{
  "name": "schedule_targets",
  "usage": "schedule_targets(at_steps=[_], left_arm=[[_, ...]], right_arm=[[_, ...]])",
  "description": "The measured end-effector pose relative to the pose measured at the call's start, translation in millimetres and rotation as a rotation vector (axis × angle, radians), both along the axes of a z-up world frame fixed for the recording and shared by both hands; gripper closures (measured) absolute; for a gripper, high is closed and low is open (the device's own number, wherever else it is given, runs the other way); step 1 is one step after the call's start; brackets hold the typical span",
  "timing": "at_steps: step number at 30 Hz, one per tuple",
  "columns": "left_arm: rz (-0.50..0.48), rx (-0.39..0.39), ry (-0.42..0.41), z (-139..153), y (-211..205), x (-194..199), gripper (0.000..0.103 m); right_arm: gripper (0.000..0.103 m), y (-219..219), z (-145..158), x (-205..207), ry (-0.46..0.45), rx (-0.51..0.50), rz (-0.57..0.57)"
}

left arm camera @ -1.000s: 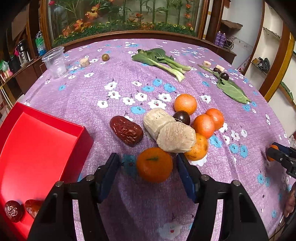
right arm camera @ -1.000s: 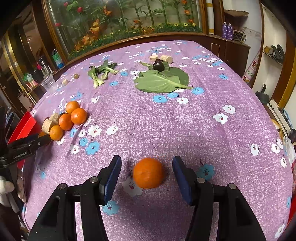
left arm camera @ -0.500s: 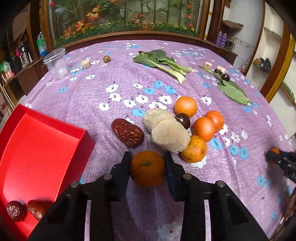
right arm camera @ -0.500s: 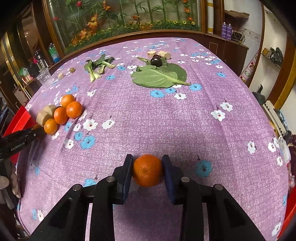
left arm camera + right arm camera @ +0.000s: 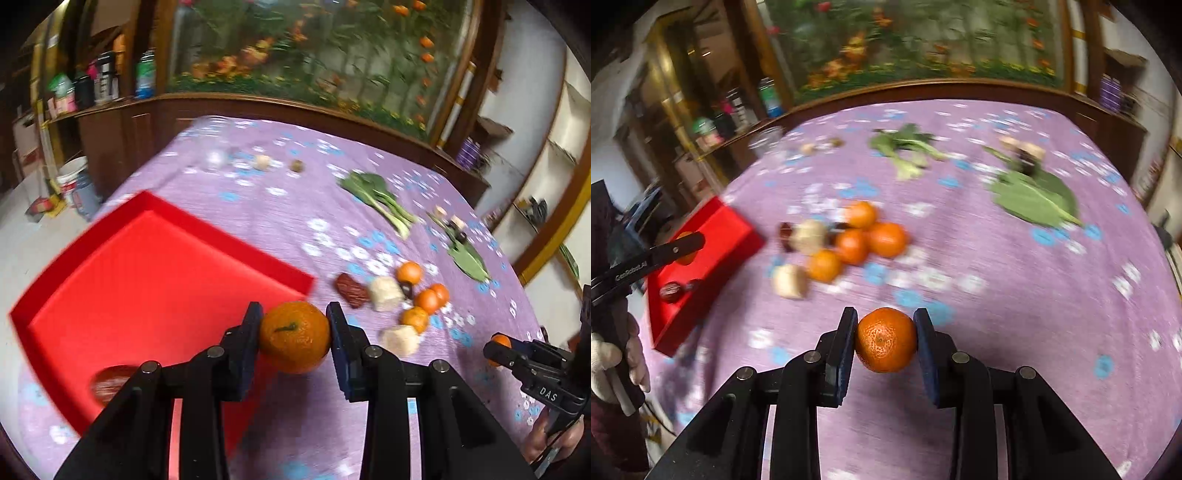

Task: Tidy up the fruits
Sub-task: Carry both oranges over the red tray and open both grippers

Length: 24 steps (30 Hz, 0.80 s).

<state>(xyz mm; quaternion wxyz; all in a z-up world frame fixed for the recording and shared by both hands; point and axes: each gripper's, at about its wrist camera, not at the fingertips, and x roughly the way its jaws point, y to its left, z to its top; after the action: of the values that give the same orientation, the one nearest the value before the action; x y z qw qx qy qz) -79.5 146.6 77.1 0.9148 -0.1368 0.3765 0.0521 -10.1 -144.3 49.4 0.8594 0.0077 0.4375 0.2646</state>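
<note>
**Op:** Left wrist view first. Red tray (image 5: 110, 236) fills the left of frame, two dark dates in its lower corner, blurred. My left gripper (image 5: 294, 334) sits bottom centre, pinching a mandarin (image 5: 294, 336) between both pads, green stem facing the lens, right at the tray's near edge.

**Obs:** How would you place it?

**Op:** I'd carry it well inside the rim, lower until it rests on the tray floor, then part the fingers. It's round and would likely roll if dropped.

**Obs:** And the right?

**Op:** Right wrist view: right gripper (image 5: 885, 341), bottom centre, clamped on a second mandarin (image 5: 885, 340), pebbled peel, glossy, above the purple floral cloth (image 5: 1015, 280). Pile of loose mandarins (image 5: 862, 236) sits centre left, tray beyond at far left. I'd bring this one across afterwards so the grippers don't crowd.
</note>
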Motion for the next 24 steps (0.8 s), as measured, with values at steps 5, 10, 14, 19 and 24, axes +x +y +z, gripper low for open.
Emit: schedule_targets(at_steps=[5, 10, 14, 19, 24], left_arm=[[0.117, -0.037, -0.001, 5, 56, -18, 0.069], [0.236, -0.046, 0.035, -5, 111, -20, 0.069], [0.275, -0.05, 0.046, -13, 138, -18, 0.069], [0.28, -0.071, 0.084, -29, 156, -8, 0.069], [0.296, -0.077, 0.106, -41, 160, -3, 0.068]], right_arm=[[0.069, 57, 22, -6, -0.009, 0.082, 0.132], [0.069, 133, 35, -8, 0.002, 0.144, 0.281], [0.069, 184, 32, -8, -0.001, 0.127, 0.358], [0.068, 227, 11, 3, 0.066, 0.125, 0.393], [0.067, 258, -9, 18, 0.111, 0.101, 0.395]])
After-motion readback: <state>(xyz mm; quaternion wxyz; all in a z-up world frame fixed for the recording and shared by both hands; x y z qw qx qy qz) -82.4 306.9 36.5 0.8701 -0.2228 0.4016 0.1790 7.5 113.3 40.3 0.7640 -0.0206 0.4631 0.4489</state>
